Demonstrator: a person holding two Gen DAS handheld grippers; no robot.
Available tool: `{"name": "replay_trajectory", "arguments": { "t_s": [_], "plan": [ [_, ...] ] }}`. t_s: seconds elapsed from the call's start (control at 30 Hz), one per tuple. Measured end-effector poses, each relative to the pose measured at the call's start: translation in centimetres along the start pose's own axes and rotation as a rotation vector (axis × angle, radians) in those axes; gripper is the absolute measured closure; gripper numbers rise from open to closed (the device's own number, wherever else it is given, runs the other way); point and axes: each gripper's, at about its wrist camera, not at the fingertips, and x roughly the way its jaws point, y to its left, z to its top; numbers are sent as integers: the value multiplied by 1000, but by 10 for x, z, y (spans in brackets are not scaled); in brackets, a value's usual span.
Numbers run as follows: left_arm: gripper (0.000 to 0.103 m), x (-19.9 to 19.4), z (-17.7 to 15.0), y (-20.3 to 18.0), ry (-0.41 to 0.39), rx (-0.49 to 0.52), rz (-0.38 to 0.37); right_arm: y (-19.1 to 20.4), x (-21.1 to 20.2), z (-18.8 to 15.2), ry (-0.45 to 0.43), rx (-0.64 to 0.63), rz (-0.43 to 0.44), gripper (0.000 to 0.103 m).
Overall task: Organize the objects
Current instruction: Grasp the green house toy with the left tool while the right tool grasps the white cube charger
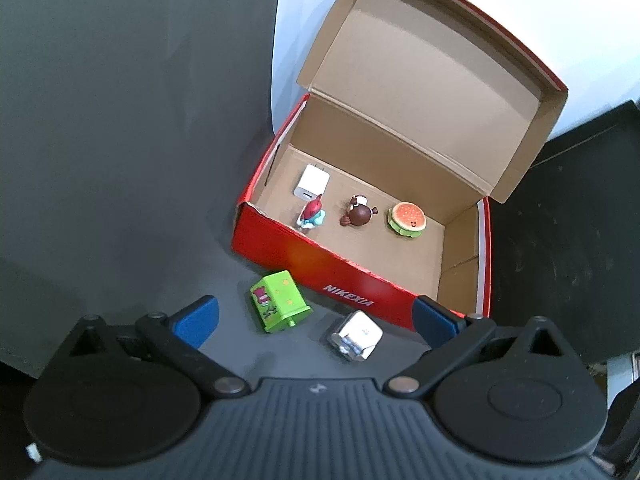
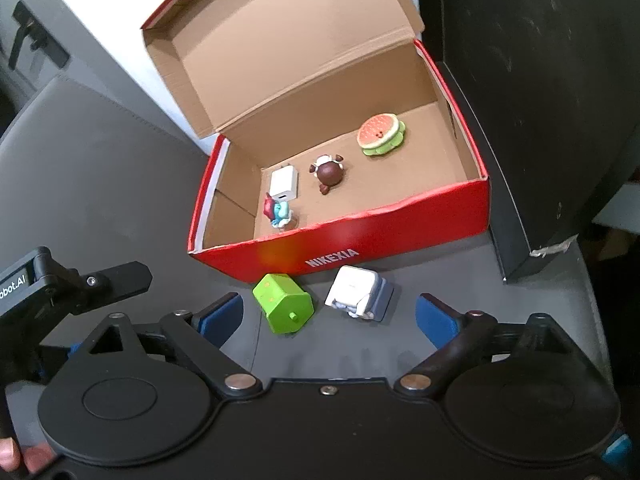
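Note:
A red shoebox (image 1: 280,248) (image 2: 400,236) stands with its lid up on a dark grey table. Inside lie a white charger (image 1: 311,182) (image 2: 283,183), a small red-and-blue figure (image 1: 311,216) (image 2: 277,212), a brown figure (image 1: 358,212) (image 2: 328,172) and a burger toy (image 1: 406,219) (image 2: 380,135). In front of the box lie a green charger (image 1: 279,300) (image 2: 283,302) and a white-grey charger (image 1: 356,335) (image 2: 358,291). My left gripper (image 1: 316,322) hangs open above these two. My right gripper (image 2: 330,318) is open around them too, touching neither.
A large black box (image 2: 540,100) stands right of the shoebox. A white panel (image 1: 288,40) rises behind it. The left gripper's body (image 2: 60,284) shows at the left of the right wrist view. A person's fingertips (image 2: 16,456) show at that view's bottom left.

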Motion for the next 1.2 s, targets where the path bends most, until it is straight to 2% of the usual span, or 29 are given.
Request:
{"name": "replay_trajectory", "arguments": {
  "t_s": [0.13, 0.37, 0.47, 0.63, 0.97, 1.2],
  "plan": [
    [3, 10, -1, 4, 6, -45, 0, -1, 12, -6, -6, 29, -11, 20],
    [4, 29, 0, 8, 28, -99, 6, 5, 30, -11, -11, 53, -32, 27],
    [10, 38, 1, 9, 42, -109, 15, 7, 35, -13, -16, 63, -43, 29],
    [24, 55, 1, 16, 68, -161, 39, 6, 44, -13, -26, 73, -58, 33],
    [30, 91, 3, 30, 138, -224, 90, 7, 66, -13, -17, 71, -84, 39],
    [37, 114, 4, 36, 181, -254, 116, 5, 82, -12, -9, 66, -104, 40]
  ]
}}
